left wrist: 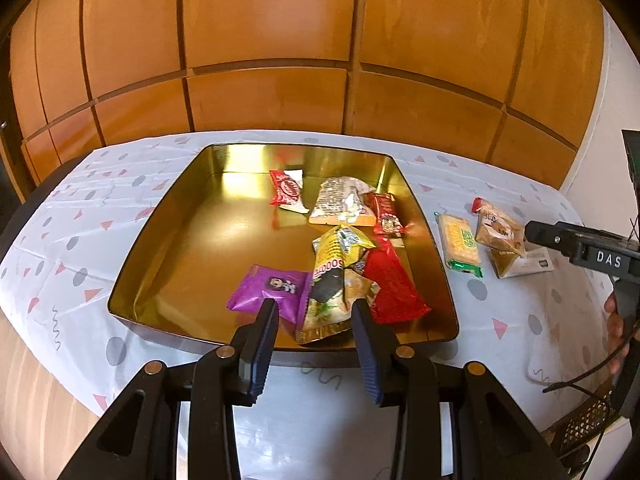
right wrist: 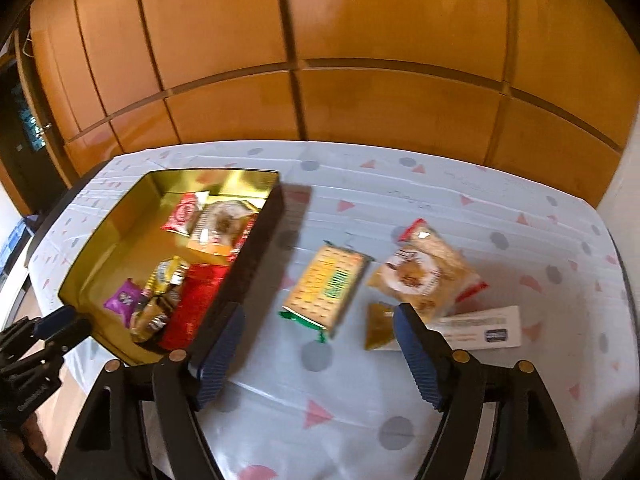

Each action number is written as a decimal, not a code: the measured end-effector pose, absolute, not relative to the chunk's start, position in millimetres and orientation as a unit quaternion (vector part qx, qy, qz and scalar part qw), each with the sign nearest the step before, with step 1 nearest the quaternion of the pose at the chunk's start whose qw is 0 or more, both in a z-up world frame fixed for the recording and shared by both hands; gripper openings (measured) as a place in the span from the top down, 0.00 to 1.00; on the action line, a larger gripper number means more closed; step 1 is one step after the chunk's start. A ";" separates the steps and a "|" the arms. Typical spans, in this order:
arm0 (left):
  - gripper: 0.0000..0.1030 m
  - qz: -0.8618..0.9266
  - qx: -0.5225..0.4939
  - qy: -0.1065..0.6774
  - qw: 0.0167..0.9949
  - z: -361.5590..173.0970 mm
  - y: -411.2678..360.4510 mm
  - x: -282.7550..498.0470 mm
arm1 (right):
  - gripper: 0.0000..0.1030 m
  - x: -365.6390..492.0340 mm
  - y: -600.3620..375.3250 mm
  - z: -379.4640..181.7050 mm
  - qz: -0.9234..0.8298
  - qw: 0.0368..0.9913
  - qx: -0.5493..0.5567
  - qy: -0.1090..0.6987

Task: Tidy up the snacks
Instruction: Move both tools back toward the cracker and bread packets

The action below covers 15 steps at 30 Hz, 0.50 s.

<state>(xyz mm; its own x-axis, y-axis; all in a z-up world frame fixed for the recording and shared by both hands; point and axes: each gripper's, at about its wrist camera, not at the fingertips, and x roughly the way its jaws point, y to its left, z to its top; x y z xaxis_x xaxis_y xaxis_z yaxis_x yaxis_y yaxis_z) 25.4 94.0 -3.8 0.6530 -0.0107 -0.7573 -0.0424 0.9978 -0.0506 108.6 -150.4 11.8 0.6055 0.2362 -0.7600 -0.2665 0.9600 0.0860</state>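
Note:
A gold tin [left wrist: 160,240] on the table holds several snack packets: a purple one [left wrist: 266,286], a yellow-black one [left wrist: 336,276], a long red one [left wrist: 390,286] and a small red one [left wrist: 285,192]. My left gripper [left wrist: 316,310] is open and empty above the tin's near rim. To the tin's right lie a green-edged cracker pack [right wrist: 326,284], a clear cookie bag [right wrist: 430,276], a brown triangle packet [right wrist: 380,322] and a white sachet [right wrist: 484,326]. My right gripper [right wrist: 318,322] is open and empty, just above the table in front of the cracker pack. The tin also shows in the right wrist view [right wrist: 256,252].
The table wears a white cloth with grey dots and pink triangles [right wrist: 400,184]. Wooden cabinet panels [left wrist: 272,40] stand behind it. The right gripper's body [left wrist: 580,246] shows at the right in the left wrist view, over the loose snacks.

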 end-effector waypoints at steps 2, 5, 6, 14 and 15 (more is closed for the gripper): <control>0.63 0.005 -0.028 0.418 0.908 -3.9 89.9 25.8 | 0.22 109.9 -158.7 10.4 0.132 0.896 -0.017 0.423; 0.63 0.000 -0.022 0.418 0.908 -3.6 84.1 26.5 | 0.19 112.5 -172.7 10.1 0.119 0.898 -0.017 0.423; 0.63 -0.001 -0.021 0.419 0.908 -3.5 82.4 26.8 | 0.19 113.8 -179.0 10.7 0.114 0.899 -0.019 0.422; 0.63 -0.033 -0.006 0.426 0.904 -2.4 59.9 30.9 | 0.08 134.2 -246.7 19.9 0.031 0.912 -0.045 0.407; 0.63 -0.038 -0.005 0.427 0.903 -1.6 56.4 32.0 | 0.08 137.7 -255.8 20.6 0.017 0.913 -0.049 0.404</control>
<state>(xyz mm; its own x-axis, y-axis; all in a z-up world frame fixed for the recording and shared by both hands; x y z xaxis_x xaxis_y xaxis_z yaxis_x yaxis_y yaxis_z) 32.0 56.4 -1.6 0.6322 -0.0733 -0.7713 0.0640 0.9971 -0.0423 137.7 -255.8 20.5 0.6729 -0.0081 -0.7397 -0.0719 0.9945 -0.0763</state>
